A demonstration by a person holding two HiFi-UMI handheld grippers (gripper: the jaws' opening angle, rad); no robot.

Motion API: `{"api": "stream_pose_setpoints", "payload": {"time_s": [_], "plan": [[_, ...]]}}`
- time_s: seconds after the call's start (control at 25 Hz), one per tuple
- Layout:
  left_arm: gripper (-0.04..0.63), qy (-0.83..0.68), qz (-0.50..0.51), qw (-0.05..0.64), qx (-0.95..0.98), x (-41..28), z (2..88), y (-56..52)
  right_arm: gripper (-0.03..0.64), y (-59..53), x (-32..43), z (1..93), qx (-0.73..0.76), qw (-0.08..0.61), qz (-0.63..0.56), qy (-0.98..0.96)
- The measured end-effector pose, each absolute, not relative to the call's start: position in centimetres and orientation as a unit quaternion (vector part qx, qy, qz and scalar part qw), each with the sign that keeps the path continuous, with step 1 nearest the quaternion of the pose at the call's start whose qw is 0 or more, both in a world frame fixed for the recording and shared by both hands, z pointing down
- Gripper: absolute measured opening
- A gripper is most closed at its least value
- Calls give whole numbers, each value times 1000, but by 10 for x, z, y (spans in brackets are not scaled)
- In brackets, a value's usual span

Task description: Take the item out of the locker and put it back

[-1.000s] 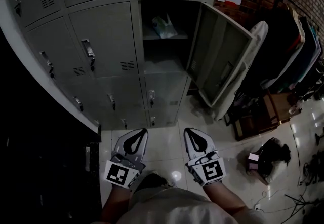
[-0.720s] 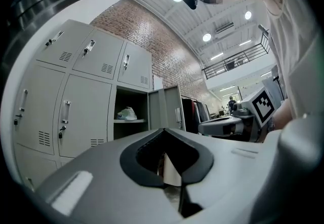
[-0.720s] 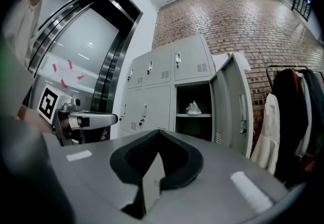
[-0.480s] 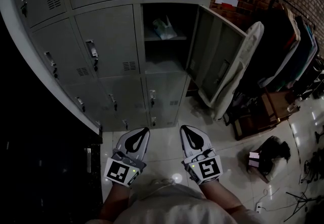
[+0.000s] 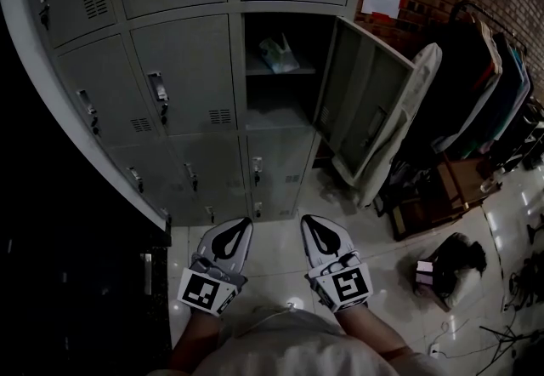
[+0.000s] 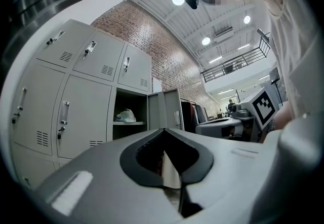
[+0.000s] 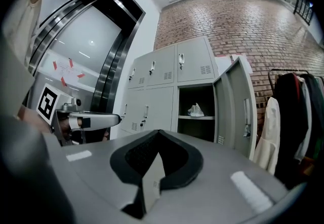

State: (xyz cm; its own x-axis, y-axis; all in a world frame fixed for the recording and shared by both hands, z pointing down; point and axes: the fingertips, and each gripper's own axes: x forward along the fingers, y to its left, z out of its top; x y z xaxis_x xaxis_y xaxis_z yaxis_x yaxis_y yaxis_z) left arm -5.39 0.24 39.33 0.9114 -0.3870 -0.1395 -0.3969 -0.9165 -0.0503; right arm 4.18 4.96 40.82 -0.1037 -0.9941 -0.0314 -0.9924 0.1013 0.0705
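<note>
In the head view, the person is holding the left gripper [image 5: 240, 224] and the right gripper [image 5: 308, 222] side by side, low over the shiny floor [image 5: 272, 248]. Both are pointing toward the grey lockers [image 5: 183, 68]. One locker door [image 5: 365, 106] is hanging wide open. A pale, crumpled bag [image 5: 279, 54] is lying on the shelf [image 5: 280, 71] inside that locker, well apart from both grippers. Dark clothes [image 5: 489, 85] are hanging on a rack at the right. In the left gripper view, the left gripper's two jaws are pressing together at the tips, and nothing is sitting between them. The bag [image 6: 125, 115] is resting on its shelf far ahead, and the right gripper's marker cube [image 6: 266, 107] is showing at the right edge. In the right gripper view, the right gripper's jaws are also closing tight on nothing. The bag [image 7: 195, 110] is lying in the open locker, next to the open door [image 7: 238, 109], and a white coat [image 7: 268, 137] is hanging just beside that door.
</note>
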Motion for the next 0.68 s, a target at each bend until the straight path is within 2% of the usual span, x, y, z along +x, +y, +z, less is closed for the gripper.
{"api": "stream_pose_setpoints", "payload": {"time_s": [0.68], "plan": [[2,185,58,54,-979,-44,395,-4,0,39,45,410,669,18,-37,-742]]}}
